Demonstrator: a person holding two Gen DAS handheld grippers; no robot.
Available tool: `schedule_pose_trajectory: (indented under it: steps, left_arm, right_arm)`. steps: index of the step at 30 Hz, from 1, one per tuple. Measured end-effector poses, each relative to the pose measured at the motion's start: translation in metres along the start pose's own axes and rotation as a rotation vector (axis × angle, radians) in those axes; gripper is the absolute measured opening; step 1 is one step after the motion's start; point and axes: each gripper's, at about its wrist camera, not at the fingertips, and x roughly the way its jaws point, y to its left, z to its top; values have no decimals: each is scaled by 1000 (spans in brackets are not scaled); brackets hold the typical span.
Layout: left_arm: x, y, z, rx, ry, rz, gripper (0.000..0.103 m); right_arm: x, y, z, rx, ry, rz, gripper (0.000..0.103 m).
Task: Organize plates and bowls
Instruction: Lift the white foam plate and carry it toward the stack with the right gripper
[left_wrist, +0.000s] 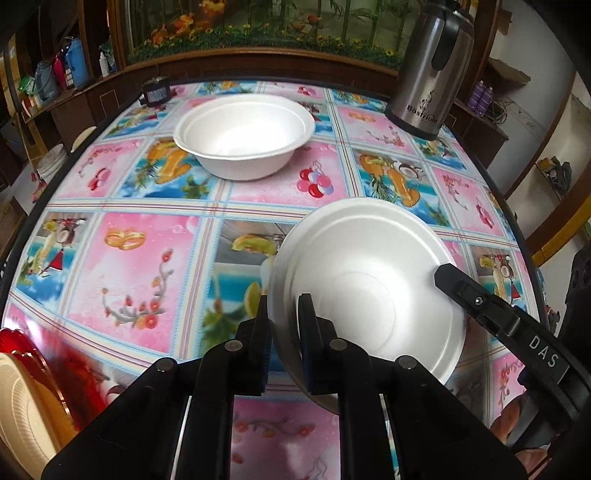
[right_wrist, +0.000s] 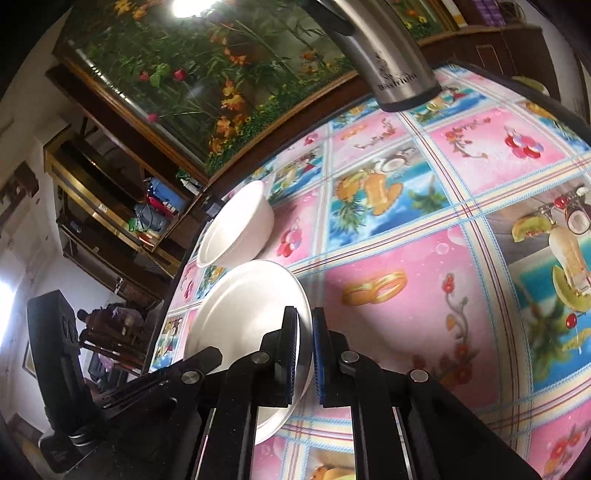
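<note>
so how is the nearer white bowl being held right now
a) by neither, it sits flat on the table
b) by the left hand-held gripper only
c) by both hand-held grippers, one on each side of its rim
c: the left hand-held gripper and the right hand-held gripper each pinch the rim of the nearer white bowl, which is tilted above the table.

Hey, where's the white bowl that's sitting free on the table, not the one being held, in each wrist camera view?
Left wrist view: the free white bowl stands upper centre, beyond the held white bowl.
Right wrist view: the free white bowl is left of centre, near the table's far edge, just above the held white bowl.
Shared landmark: the steel thermos at the table's far side.
</note>
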Motion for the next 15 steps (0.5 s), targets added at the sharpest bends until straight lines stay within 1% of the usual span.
schedule_pose_trajectory:
  steps: [8,15]
  left_arm:
    - [-17,14,-15,2,-23,-3,11]
    - [-34,27,-27,5,-44,4,12]
  right_arm:
    - [-12,19,-17,-20,-22,10,8]
    - [-24,35,-33,-13,-38,43,8]
